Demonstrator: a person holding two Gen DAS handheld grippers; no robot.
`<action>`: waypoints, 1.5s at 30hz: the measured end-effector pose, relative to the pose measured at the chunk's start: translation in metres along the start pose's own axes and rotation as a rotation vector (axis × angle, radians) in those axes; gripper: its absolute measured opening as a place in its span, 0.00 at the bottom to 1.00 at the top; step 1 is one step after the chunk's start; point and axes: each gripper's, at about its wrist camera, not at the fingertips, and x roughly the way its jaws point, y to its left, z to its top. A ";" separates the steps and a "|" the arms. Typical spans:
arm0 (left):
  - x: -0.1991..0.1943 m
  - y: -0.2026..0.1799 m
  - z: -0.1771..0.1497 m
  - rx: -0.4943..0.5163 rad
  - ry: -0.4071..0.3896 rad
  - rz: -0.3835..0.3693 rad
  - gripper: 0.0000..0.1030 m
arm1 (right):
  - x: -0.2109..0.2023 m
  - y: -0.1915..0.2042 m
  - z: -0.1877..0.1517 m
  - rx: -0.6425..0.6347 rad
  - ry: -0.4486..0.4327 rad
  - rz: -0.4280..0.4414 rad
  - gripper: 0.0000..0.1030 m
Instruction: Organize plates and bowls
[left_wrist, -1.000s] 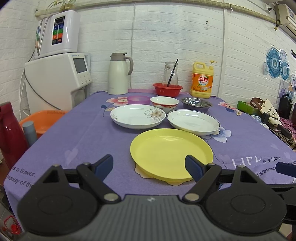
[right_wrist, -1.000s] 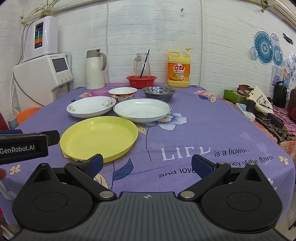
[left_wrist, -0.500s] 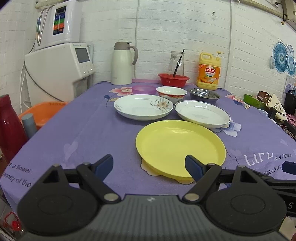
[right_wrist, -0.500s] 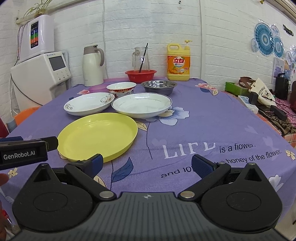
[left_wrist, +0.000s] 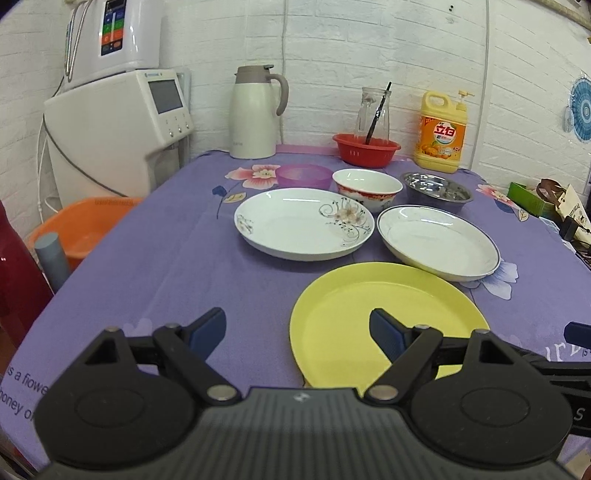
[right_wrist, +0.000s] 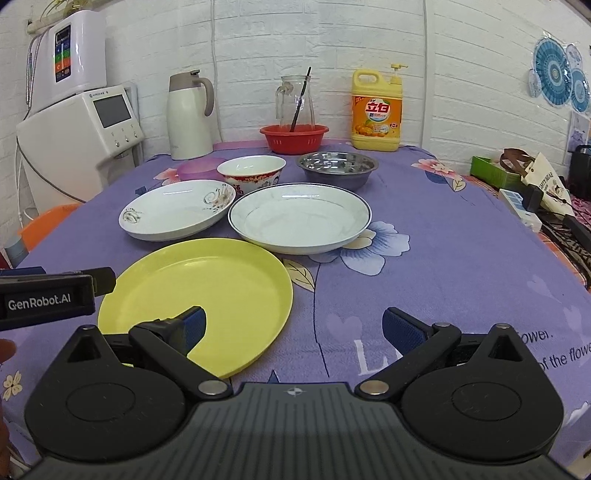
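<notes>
A yellow plate (left_wrist: 373, 314) (right_wrist: 207, 291) lies nearest on the purple tablecloth. Behind it sit a flowered white plate (left_wrist: 303, 225) (right_wrist: 173, 214) and a blue-rimmed white plate (left_wrist: 437, 240) (right_wrist: 299, 221). Further back stand a purple bowl (left_wrist: 304, 176) (right_wrist: 197, 168), a red-patterned white bowl (left_wrist: 367, 184) (right_wrist: 251, 170) and a steel bowl (left_wrist: 437, 190) (right_wrist: 336, 166). My left gripper (left_wrist: 297, 330) is open, hovering at the yellow plate's near left edge. Open too, my right gripper (right_wrist: 293, 328) hangs over that plate's near right edge. Nothing is held.
At the back stand a thermos jug (left_wrist: 255, 110), a red basket (left_wrist: 365, 147) with a glass jar, and a yellow detergent bottle (left_wrist: 441, 133). A white appliance (left_wrist: 118, 125) and an orange basin (left_wrist: 81, 229) are left of the table. Clutter lies at the right (right_wrist: 532, 184).
Both grippers have moved forward over the table toward the plates, which now look larger and closer. Their jaws stay the same width.
</notes>
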 end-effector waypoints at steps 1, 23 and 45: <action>0.006 0.001 0.002 0.001 0.011 0.001 0.80 | 0.006 0.000 0.003 0.000 0.011 -0.001 1.00; 0.075 0.010 0.000 0.010 0.149 -0.024 0.81 | 0.075 0.013 0.005 -0.048 0.126 0.087 1.00; 0.062 0.030 -0.002 -0.006 0.140 -0.138 0.29 | 0.065 0.041 0.009 -0.038 0.109 0.185 1.00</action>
